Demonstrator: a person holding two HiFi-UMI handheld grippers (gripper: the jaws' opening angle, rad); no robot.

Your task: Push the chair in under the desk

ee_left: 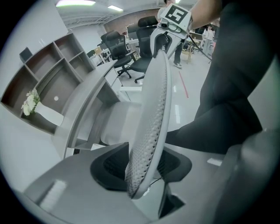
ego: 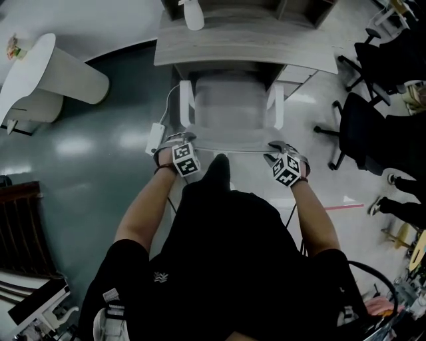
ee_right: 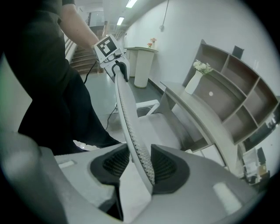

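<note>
A white mesh-backed chair [ego: 229,100] stands facing the grey desk [ego: 246,40], with its seat partly under the desktop. Its thin backrest [ego: 229,148] runs edge-on toward me. My left gripper [ego: 181,142] is shut on the backrest's top left corner. In the left gripper view the mesh backrest [ee_left: 155,109] sits between the dark pads [ee_left: 109,164]. My right gripper [ego: 279,149] is shut on the top right corner. There the backrest [ee_right: 127,113] is clamped between the pads [ee_right: 168,166]. Each gripper view shows the other gripper [ee_left: 168,30] [ee_right: 114,61] at the backrest's far end.
Black office chairs [ego: 373,126] stand to the right, with a person's feet [ego: 399,200] beyond them. A white round counter [ego: 40,80] is at the left. A white vase [ego: 193,13] stands on the desk below open shelves [ee_right: 236,83]. A cable and white adapter [ego: 155,136] hang left of the chair.
</note>
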